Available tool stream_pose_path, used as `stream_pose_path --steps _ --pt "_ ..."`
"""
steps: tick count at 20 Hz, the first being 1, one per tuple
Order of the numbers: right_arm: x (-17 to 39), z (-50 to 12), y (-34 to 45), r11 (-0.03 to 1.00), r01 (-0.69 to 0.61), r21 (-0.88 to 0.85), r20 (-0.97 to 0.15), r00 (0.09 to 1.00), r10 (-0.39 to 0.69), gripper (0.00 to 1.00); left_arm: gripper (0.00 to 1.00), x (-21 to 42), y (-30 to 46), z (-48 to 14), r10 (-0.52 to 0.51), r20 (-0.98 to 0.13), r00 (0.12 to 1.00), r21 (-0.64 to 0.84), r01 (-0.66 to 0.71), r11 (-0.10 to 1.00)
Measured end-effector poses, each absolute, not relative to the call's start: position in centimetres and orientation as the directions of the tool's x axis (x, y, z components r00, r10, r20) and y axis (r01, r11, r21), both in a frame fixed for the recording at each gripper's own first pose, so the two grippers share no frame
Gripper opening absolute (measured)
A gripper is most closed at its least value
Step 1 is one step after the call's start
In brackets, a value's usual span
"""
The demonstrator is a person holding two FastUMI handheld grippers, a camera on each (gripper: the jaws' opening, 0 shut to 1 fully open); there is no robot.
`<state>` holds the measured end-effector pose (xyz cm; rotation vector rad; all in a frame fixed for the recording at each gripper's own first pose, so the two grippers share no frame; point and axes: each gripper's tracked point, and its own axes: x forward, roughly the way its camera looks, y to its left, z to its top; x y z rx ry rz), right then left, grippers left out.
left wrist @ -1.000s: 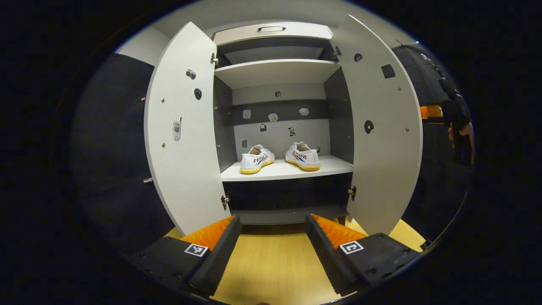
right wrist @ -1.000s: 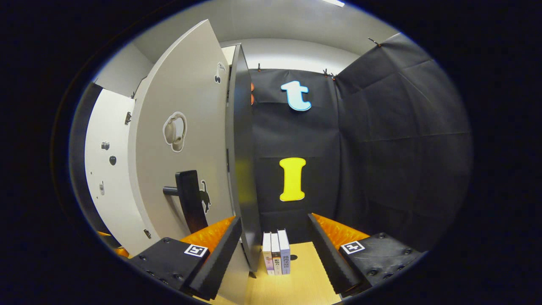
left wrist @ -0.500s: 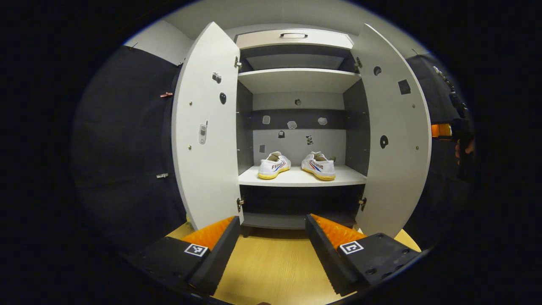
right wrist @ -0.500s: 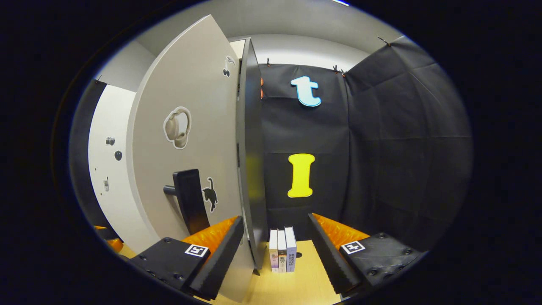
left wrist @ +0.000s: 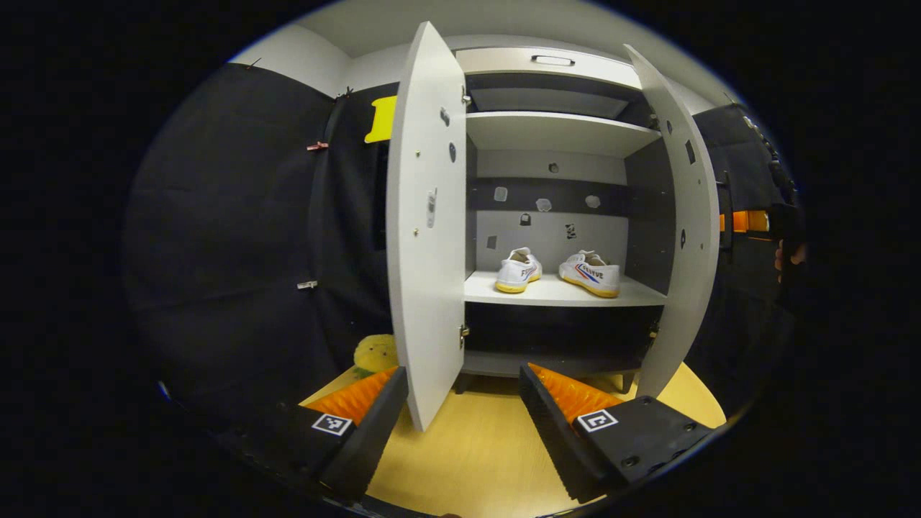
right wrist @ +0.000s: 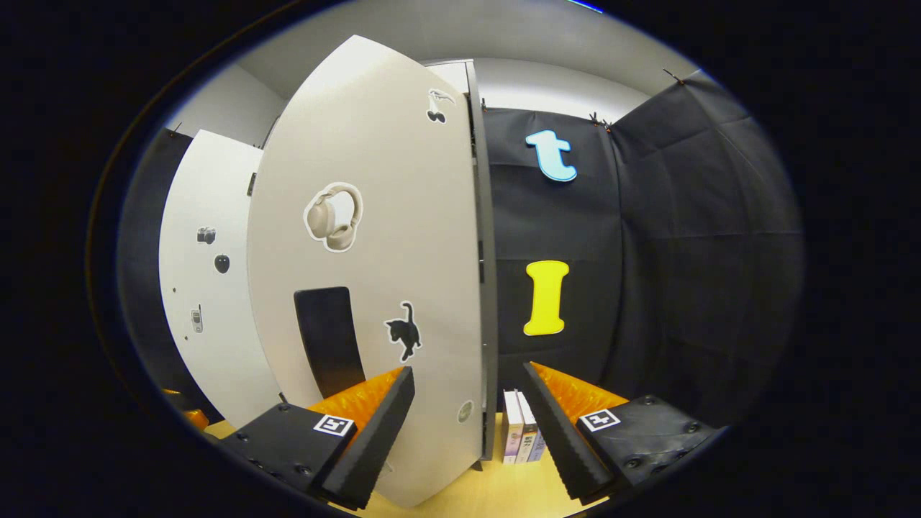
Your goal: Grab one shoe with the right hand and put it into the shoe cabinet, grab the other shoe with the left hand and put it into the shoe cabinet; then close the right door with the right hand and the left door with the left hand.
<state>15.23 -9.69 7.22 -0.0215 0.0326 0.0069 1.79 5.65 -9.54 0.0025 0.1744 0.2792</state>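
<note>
Two white shoes with yellow soles, the left shoe (left wrist: pixel 518 270) and the right shoe (left wrist: pixel 593 273), stand side by side on the cabinet's middle shelf (left wrist: pixel 554 291). Both doors stand open: the left door (left wrist: pixel 424 216) is seen almost edge-on, and the right door (left wrist: pixel 687 216) is also ajar. My left gripper (left wrist: pixel 460 424) is open and holds nothing, low over the floor in front of the left door. My right gripper (right wrist: pixel 468 432) is open at the right door's outer face (right wrist: pixel 388 237), beside its black handle (right wrist: pixel 327 338); the door's lower edge lies between the fingers. Contact is unclear.
A yellow plush toy (left wrist: pixel 374 352) sits on the wooden floor (left wrist: pixel 489 460) left of the cabinet. Three books (right wrist: pixel 522 435) stand on the floor behind the right door. The left door's inner face (right wrist: pixel 209 288) shows beyond it. A hand with the other gripper (left wrist: pixel 781 223) is at far right.
My left gripper has moved left, so the left door now appears nearly edge-on. The right door's outer face has turned more squarely toward my right gripper and now reaches between its fingers.
</note>
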Motion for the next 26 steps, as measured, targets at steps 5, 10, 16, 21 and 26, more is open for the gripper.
stream_pose_path --steps 5,10,16,21,26 --pt "18.5 6.0 -1.6 0.997 -0.076 0.021 -0.050 0.996 0.077 0.98 0.97 -1.0 11.1 -9.6 0.359 -0.176 0.917 0.013 -0.363 0.932" --pt "18.0 5.9 0.4 0.999 -0.051 -0.001 -0.014 0.999 0.051 0.96 0.98 -3.1 16.3 -10.1 0.398 -0.196 0.896 -0.040 -0.413 0.910" --pt "15.8 3.1 -0.2 1.000 0.015 -0.020 -0.075 0.997 -0.016 0.96 0.95 -2.2 22.1 -9.4 0.394 -0.193 0.899 -0.087 -0.415 0.906" --pt "13.9 1.8 0.1 0.997 0.070 -0.040 -0.095 0.993 -0.073 0.96 0.95 0.7 25.9 -6.0 0.327 -0.131 0.936 -0.101 -0.340 0.935" --pt "11.4 0.3 1.0 0.995 0.088 -0.050 -0.120 0.988 -0.094 0.96 0.95 5.7 27.1 -0.5 0.190 -0.044 0.981 -0.164 -0.195 0.967"
